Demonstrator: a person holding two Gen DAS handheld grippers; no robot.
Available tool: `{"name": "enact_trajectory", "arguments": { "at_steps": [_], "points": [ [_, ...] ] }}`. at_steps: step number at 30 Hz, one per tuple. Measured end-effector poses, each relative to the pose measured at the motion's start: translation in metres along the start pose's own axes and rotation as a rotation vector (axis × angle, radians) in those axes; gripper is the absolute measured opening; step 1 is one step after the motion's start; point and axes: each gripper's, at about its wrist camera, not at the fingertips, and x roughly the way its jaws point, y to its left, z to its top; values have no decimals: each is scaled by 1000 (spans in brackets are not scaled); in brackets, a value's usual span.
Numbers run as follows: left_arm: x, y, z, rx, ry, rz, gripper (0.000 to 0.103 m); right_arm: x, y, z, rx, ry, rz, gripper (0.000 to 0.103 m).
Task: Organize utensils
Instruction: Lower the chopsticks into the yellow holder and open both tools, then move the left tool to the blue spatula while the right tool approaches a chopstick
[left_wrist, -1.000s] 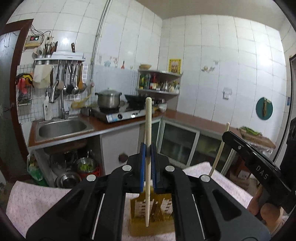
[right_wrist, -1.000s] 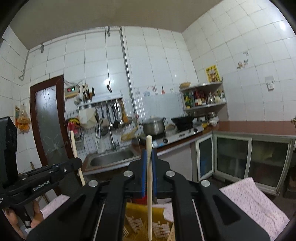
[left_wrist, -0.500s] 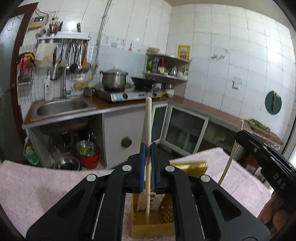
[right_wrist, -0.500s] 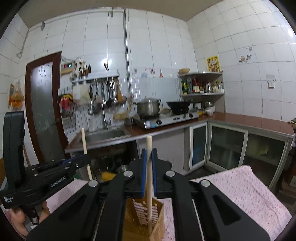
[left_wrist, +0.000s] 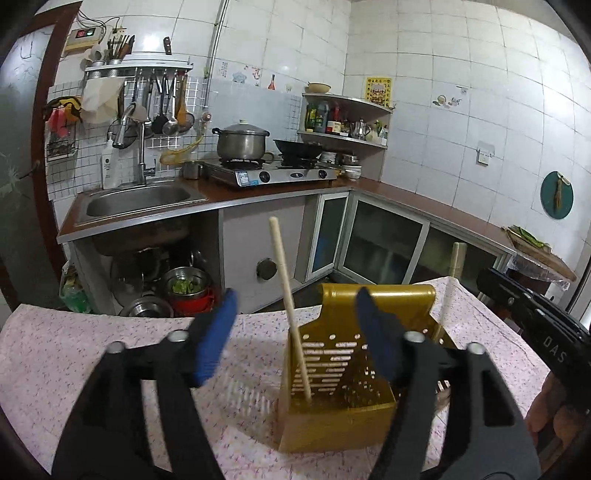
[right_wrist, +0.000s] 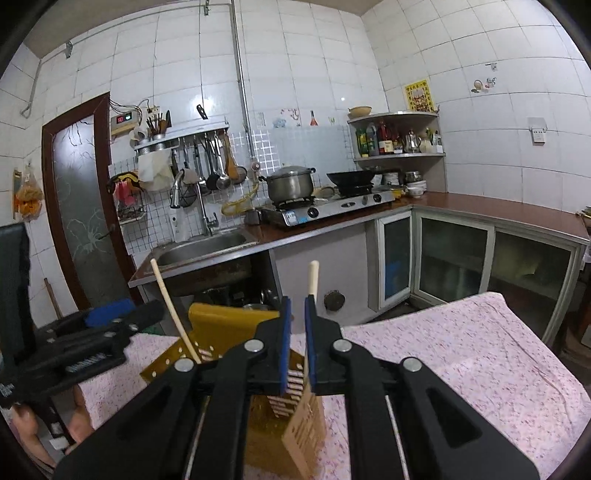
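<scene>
Left gripper (left_wrist: 295, 332) jaws opening wide, its pale wooden chopstick (left_wrist: 290, 308) loose in the perforated yellow plastic holder (left_wrist: 343, 406). Right gripper (right_wrist: 296, 345) opening around a second chopstick (right_wrist: 313, 278).

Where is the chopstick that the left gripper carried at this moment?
In the left wrist view, the chopstick stands tilted inside the yellow holder, at its left side, between the opening fingers of the left gripper.

Left tool (left_wrist: 295, 339): jaws opening, blue pads (left_wrist: 216, 338) spread wide, pointing forward and slightly downward. Right tool (right_wrist: 296, 339): jaws opening, pads (right_wrist: 284, 343) parted by a narrow gap, pointing slightly downward. A hand (left_wrist: 554, 410) grips the right tool's handle from below.
</scene>
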Motion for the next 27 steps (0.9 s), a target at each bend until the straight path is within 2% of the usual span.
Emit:
{"name": "enact_trajectory", "arguments": {
  "at_steps": [1, 2, 7, 10, 17, 21, 27],
  "points": [
    [-5, 1, 0, -2, 6, 5, 77, -5, -1, -2, 8, 7, -7, 44],
    [-9, 3, -1, -4, 13, 12, 84, -8, -2, -3, 15, 7, -13, 56],
    [-38, 18, -19, -12, 59, 64, 96, -35, -4, -26, 6, 71, -82, 56],
    [-54, 32, -39, -41, 115, 74, 98, -51, -4, -43, -4, 110, -121, 57],
    [-75, 48, -87, -85, 257, 117, 98, -84, 6, -94, -10, 207, -148, 61],
    [-83, 42, -114, -60, 340, 105, 98, -96, 14, -113, -14, 245, -144, 65],
    [-101, 26, -152, -5, 398, 89, 98, -109, 30, -141, -28, 300, -152, 72]
  ]
}}
